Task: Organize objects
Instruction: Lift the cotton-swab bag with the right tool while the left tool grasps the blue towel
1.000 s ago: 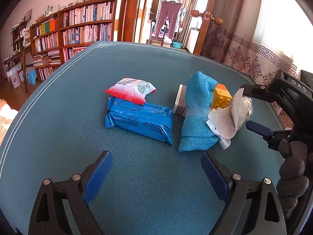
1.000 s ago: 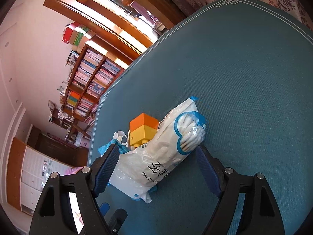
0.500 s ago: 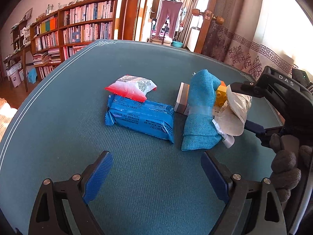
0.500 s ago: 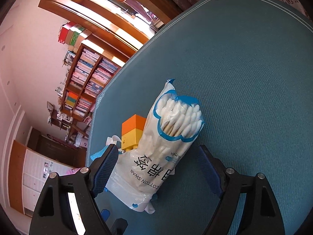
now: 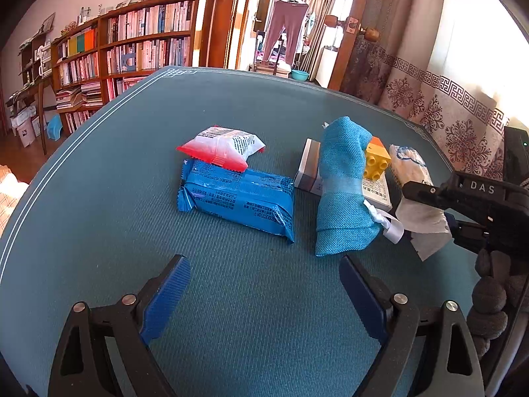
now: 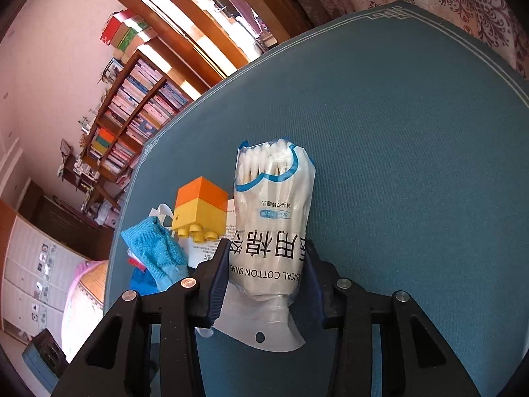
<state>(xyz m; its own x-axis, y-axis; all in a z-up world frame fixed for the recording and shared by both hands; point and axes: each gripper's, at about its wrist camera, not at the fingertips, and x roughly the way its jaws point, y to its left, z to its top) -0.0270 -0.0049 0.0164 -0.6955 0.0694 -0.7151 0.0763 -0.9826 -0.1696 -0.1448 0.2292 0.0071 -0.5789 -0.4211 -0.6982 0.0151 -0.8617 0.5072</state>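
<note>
Grasp step. Right gripper (image 6: 266, 274): jaws, just closing, pinch the cotton swab bag (image 6: 271, 218) on the teal surface (image 6: 413, 165), near the toy brick (image 6: 201, 211). Left gripper (image 5: 264, 294): jaws spread, empty. Next, judged: lift clear without snagging the blue cloth pouch (image 5: 344, 188).

The counter (image 5: 132, 172) is teal with a fine woven texture and a pale double line round its edge, knotted into a fret pattern at the corners. On it lie a bright blue wrapper (image 5: 238, 198) with dark small print, a white snack packet (image 5: 224, 145) with a red edge and black print, and a turquoise coarse-weave cloth (image 5: 344, 192). The toy brick (image 6: 201, 211) is two-tone — orange above yellow. The cotton swab bag (image 6: 271, 218) is white with a blue outline and black lettering. The curtain (image 5: 456, 112) is pale pink, patterned in maroon florals and a key band. Both grippers are black with blue fingers (image 5: 165, 297).
</note>
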